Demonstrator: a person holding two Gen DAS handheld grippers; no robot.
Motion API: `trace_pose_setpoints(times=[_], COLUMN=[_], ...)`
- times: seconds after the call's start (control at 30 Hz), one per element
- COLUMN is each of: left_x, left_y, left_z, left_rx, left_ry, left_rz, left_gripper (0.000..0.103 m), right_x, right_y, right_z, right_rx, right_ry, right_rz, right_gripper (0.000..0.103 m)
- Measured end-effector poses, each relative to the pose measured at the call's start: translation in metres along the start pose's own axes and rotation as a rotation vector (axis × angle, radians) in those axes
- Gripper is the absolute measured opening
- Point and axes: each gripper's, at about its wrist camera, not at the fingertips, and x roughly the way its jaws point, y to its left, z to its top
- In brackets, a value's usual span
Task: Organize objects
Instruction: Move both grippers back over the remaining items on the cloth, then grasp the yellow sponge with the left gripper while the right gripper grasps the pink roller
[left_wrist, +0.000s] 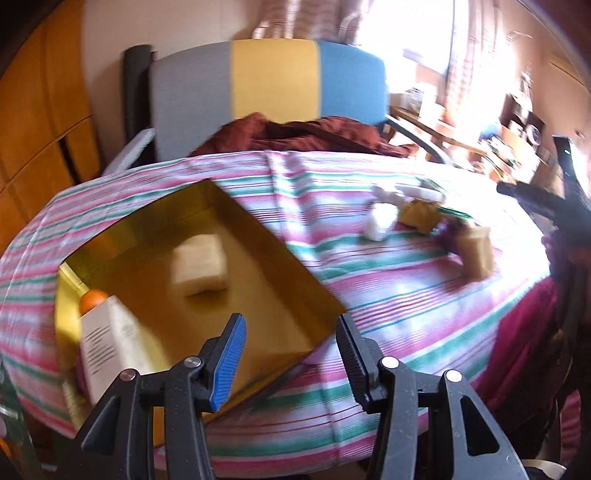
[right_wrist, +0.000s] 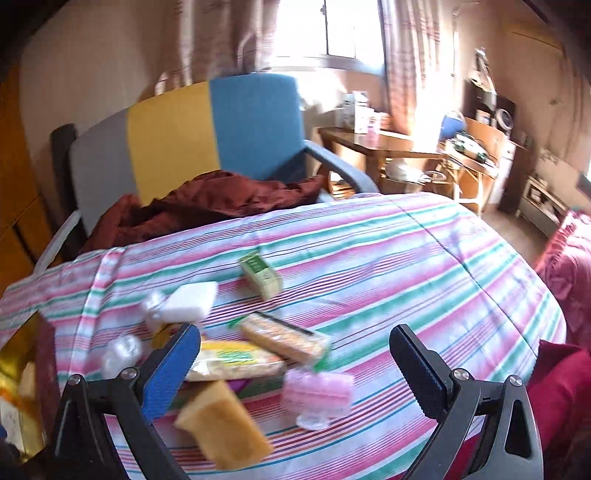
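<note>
A gold box (left_wrist: 258, 236) sits on the striped cloth at the left. Inside it lie a pale sponge (left_wrist: 201, 264) and a white bottle with an orange cap (left_wrist: 107, 332). My left gripper (left_wrist: 291, 360) hovers open over the box's near corner, holding nothing. My right gripper (right_wrist: 295, 373) stands open above a loose pile: a tan sponge (right_wrist: 223, 424), a pink ribbed piece (right_wrist: 319, 393), a yellow packet (right_wrist: 236, 360), an orange wrapped bar (right_wrist: 284, 338), a white sponge (right_wrist: 190, 301) and a small green box (right_wrist: 260, 278). The box's gold edge (right_wrist: 14, 350) shows at far left.
A grey, yellow and blue chair (right_wrist: 192, 125) stands behind the table with a dark red cloth (right_wrist: 207, 201) on its seat. A wooden side table (right_wrist: 373, 144) with clutter sits by the window. Red fabric (right_wrist: 557, 391) lies at the table's right edge.
</note>
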Motion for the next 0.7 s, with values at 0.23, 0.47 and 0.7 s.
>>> trace_pose_setpoints(times=[0.23, 0.47, 0.7], left_x=[0.027, 0.066, 0.102], left_y=[-0.065, -0.131, -0.182], left_z=[0.019, 0.042, 0.069], left_rx=[0.133, 0.168, 0.088], left_ry=[0.050, 0.140, 0.199], left_rz=[-0.129, -0.277, -0.389], left_gripper=[0.055, 0.066, 0.083], right_x=[0.019, 0.023, 0.027], right_y=[-0.057, -0.066, -0.073], right_z=[-0.004, -0.007, -0.008], right_rx=[0.269, 0.333, 0.375], right_ry=[0.045, 0.062, 0.069], right_rz=[0.024, 0.080, 0.118], right_gripper=[0.103, 0.103, 0.103])
